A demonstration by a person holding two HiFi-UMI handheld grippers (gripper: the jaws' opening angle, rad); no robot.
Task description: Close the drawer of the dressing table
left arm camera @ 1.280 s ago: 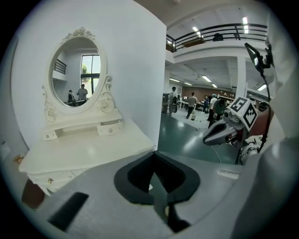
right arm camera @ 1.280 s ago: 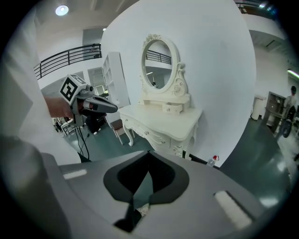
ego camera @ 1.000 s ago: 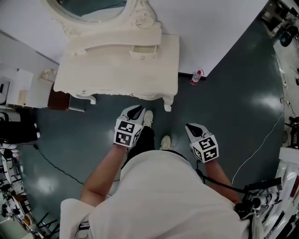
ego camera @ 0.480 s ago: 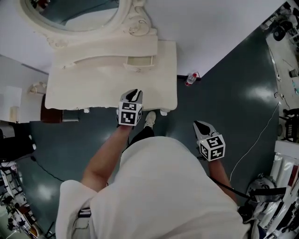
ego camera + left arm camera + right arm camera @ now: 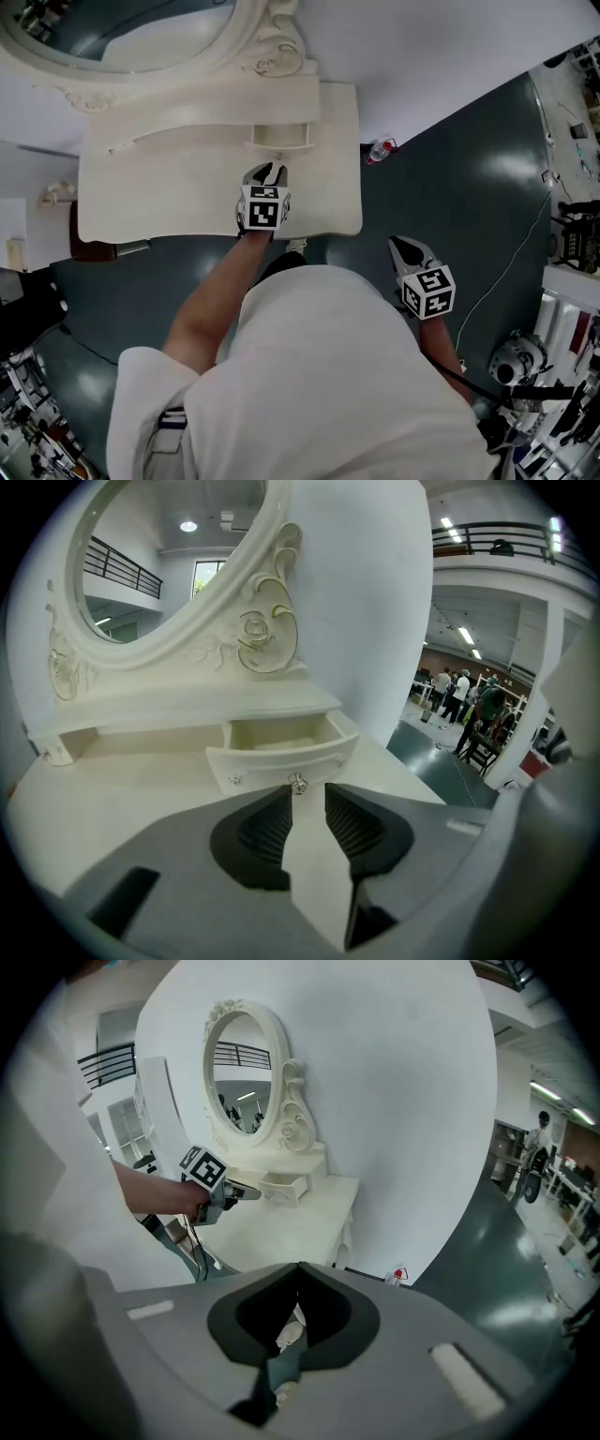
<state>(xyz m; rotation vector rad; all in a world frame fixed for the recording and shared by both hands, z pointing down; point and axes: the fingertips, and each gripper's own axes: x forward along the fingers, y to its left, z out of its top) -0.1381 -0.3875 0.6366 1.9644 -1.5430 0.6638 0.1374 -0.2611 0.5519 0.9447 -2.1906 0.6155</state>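
Note:
The cream dressing table [image 5: 169,202] stands against the white wall. Its small drawer [image 5: 279,138] under the mirror shelf is pulled out and looks bare inside [image 5: 281,733]. My left gripper [image 5: 267,176] is over the tabletop, pointing at the drawer front. In the left gripper view the jaws [image 5: 307,794] are opening with nothing between them, and the drawer's small metal knob [image 5: 298,783] sits just beyond the tips. My right gripper [image 5: 405,247] hangs over the dark floor to the table's right, apart from the table. It is shut [image 5: 299,1266] and holds nothing.
An oval mirror [image 5: 169,564] in a carved frame rises behind the drawer. A red-capped bottle [image 5: 378,150] lies on the floor at the wall. A white cable [image 5: 525,253] runs over the floor on the right, and equipment lines both sides.
My left gripper has gone from above the floor in front of the table to over the tabletop, close to the drawer. The right gripper has drifted slightly right.

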